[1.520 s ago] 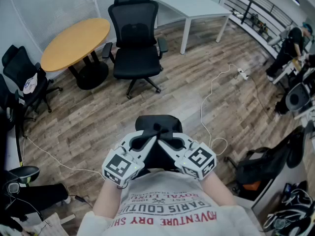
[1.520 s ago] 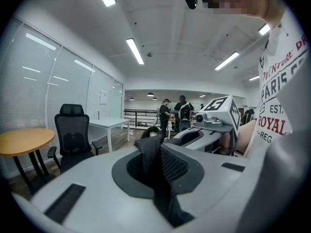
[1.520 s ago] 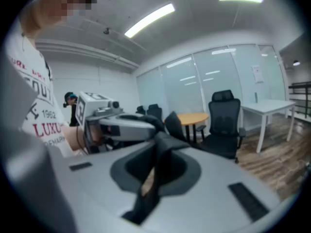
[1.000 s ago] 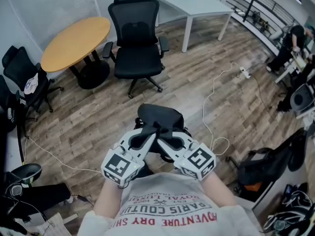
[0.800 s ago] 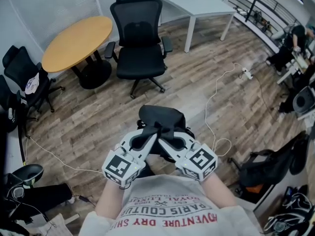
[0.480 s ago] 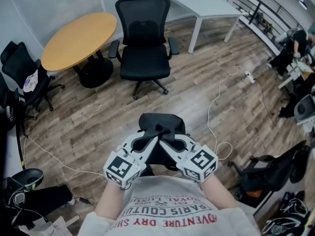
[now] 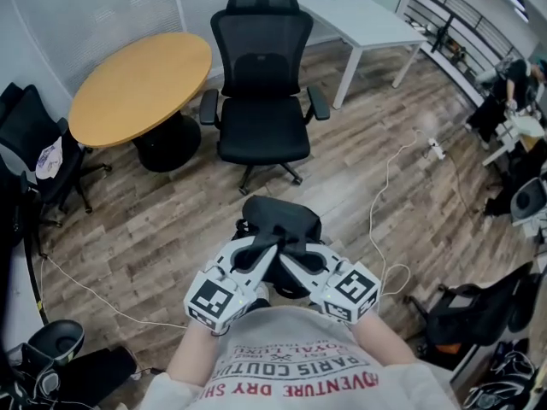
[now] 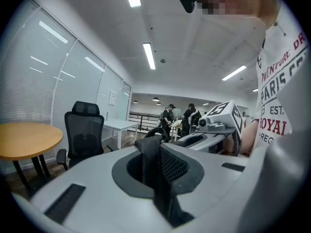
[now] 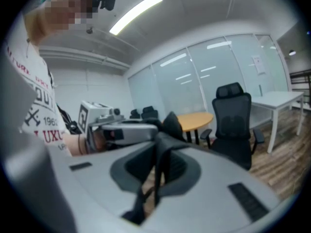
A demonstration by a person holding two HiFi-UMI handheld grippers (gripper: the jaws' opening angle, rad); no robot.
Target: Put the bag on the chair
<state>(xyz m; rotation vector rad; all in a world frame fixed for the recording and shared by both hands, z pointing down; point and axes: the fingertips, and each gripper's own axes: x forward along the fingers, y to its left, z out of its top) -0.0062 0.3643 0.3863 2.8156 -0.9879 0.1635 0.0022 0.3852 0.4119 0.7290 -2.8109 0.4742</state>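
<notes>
Left gripper [image 7: 259, 259] is gripping the bag's strap [image 8: 156, 169], with its jaws nearly together and the black mesh webbing clamped between them. Bag [image 7: 278, 222] is hanging in the air from both grippers, just ahead of the person's chest. It is over the wood floor [image 7: 171, 220], resting on nothing. Chair [image 7: 263, 131] is standing well apart beyond it, seat bare. Right gripper [image 7: 299, 261] is also clamping, jaws almost closed on black webbing; can't tell if it's the same strap or a second one. Handling guess: soft floppy fabric, sagging below the grip, probably light to medium, likely to be swinging when carried. Mesh webbing is looking grippy, not slippery, and nothing fragile is showing. Top webbing is looking like the right hold, since the body would just crumple.
</notes>
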